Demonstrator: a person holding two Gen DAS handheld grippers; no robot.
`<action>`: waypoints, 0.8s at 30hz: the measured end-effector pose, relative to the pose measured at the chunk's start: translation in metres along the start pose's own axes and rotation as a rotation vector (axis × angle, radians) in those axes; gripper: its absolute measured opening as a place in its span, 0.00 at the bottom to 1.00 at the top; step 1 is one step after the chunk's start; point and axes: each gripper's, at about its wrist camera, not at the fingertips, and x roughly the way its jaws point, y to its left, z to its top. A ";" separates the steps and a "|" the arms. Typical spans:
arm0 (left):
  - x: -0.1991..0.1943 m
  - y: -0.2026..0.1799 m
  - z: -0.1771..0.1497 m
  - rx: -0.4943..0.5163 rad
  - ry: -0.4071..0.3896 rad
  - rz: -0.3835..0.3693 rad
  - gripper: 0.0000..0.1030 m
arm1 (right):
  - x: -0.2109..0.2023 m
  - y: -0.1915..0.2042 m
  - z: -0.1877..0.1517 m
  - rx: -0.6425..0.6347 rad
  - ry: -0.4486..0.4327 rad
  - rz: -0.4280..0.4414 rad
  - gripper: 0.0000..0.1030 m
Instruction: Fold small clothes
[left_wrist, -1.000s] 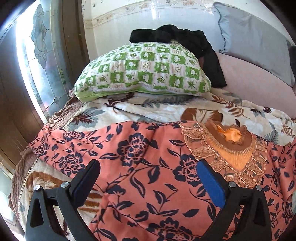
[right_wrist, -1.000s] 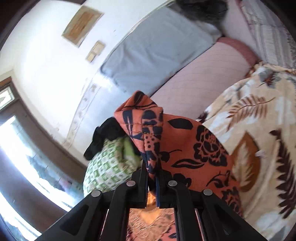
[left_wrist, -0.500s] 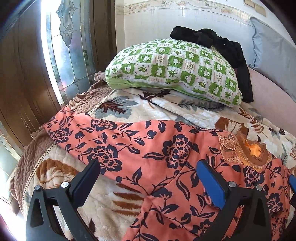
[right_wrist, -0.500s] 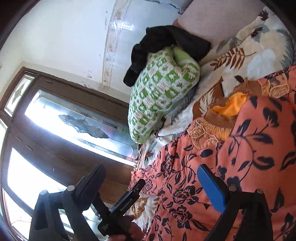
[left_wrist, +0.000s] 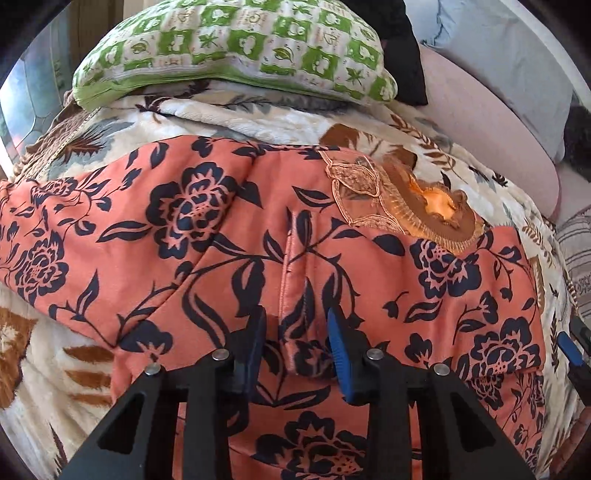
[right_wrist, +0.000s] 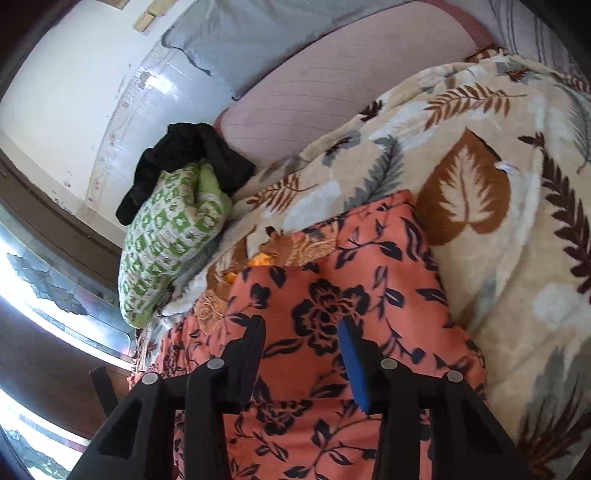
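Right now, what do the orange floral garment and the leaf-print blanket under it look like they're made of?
Orange floral garment: thin, smooth woven fabric, maybe cotton or rayon; it lies flat with fine creases and a stitched seam. Leaf-print blanket: thick, fuzzy fleece or plush; soft nap, rounded folds.

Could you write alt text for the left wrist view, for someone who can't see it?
An open gripper reaches over an orange floral garment spread on a leaf-print blanket. Behind it lies a green checked pillow.

Garment lies on blanket, pillow behind.
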 end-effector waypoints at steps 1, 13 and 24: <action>0.000 -0.005 0.000 0.021 -0.004 0.000 0.35 | 0.004 -0.006 -0.003 0.008 0.022 -0.020 0.40; -0.020 -0.008 0.001 0.084 -0.108 -0.104 0.07 | 0.056 -0.027 -0.011 0.014 0.182 -0.167 0.39; -0.038 0.026 0.014 0.034 -0.147 0.036 0.07 | 0.058 -0.021 -0.010 0.007 0.176 -0.175 0.39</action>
